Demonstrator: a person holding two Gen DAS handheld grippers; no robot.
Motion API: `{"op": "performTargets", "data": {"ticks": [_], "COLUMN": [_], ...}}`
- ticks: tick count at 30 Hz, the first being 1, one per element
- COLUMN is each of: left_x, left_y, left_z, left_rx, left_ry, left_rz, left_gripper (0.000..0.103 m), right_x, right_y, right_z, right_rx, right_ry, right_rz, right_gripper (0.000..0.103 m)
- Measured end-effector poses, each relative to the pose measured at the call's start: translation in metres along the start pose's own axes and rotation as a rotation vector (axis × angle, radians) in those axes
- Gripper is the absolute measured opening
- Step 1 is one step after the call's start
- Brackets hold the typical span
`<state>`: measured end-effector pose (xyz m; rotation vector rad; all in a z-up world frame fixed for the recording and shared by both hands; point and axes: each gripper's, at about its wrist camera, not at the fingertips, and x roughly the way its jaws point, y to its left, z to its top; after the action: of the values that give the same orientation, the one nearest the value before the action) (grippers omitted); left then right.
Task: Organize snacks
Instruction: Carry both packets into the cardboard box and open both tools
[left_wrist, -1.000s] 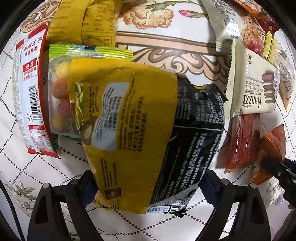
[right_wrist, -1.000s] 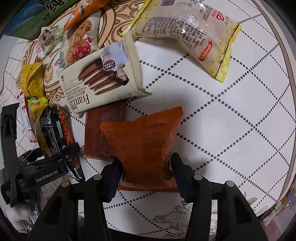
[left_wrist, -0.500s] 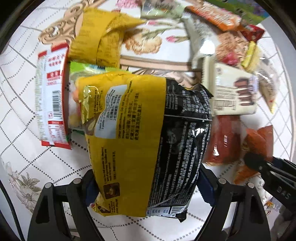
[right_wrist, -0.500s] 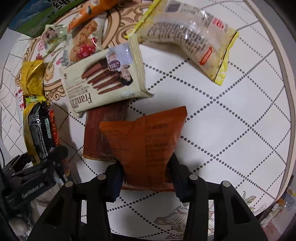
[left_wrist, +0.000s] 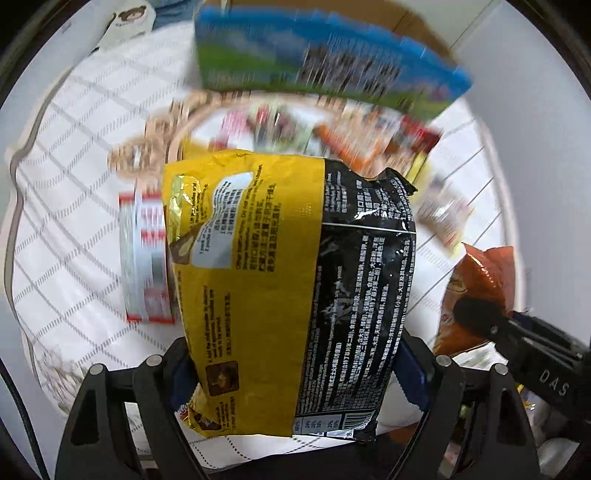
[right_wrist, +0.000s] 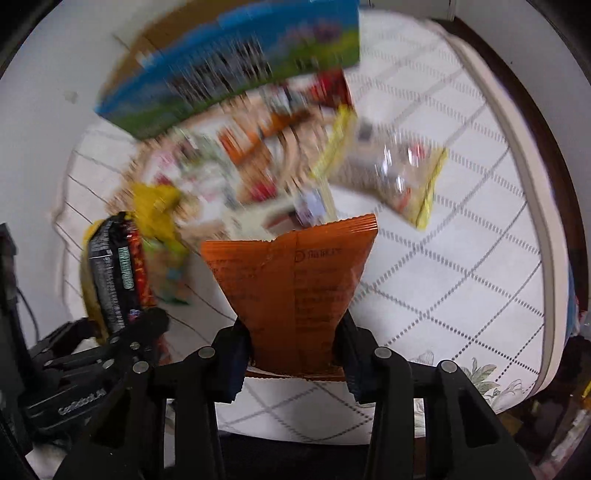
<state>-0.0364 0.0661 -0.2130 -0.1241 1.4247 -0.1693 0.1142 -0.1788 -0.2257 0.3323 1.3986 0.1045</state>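
1. The yellow-and-black packet (left_wrist: 291, 295) is grasped across its lower part by the left claw (left_wrist: 295, 373) and is held clear of the bench (left_wrist: 74, 221).
2. The orange packet (right_wrist: 295, 288) is clenched at its narrow base by the right claw (right_wrist: 295, 354); its top fans out above the snack pile (right_wrist: 236, 166).
3. Slippage is judged possible: glossy film may slide between the pads.
4. The two raised packets are carried near each other, so collision is considered a risk.
5. Crushing of the contents is possible under an overtight grip.
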Motion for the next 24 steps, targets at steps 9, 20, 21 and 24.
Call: {"op": "performTargets", "data": {"ticks": [9,20,21,24], "left_x": [-0.083,-0.065,-0.057,-0.024], "left_y": [-0.04,-0.048,-0.048,-0.047], "left_z": [0.147,0.334,0.345,0.386], "left_rx": [-0.004,-0.091,-0.091,-0.102], "left_ry": [-0.146,-0.164,-0.149,-0.089], "left_rz": [-0.033,-0.006,-0.006,-0.006], "left_gripper": [0.087,0.087,0.087,0.087], "right_x": [-0.079,-0.048,-0.037,-0.001], "right_y": [0.024,0.04,0.04,0.04], "right_z": [0.099,0.276,0.29,0.33], "right_rx": [-0.032,-0.092,-0.096,-0.107], "right_ry": [-0.188,-0.185,-0.173,-0.128], "right_rz": [0.083,0.084,0.075,0.056], "right_gripper": [0.045,0.045,0.045,0.045]}}
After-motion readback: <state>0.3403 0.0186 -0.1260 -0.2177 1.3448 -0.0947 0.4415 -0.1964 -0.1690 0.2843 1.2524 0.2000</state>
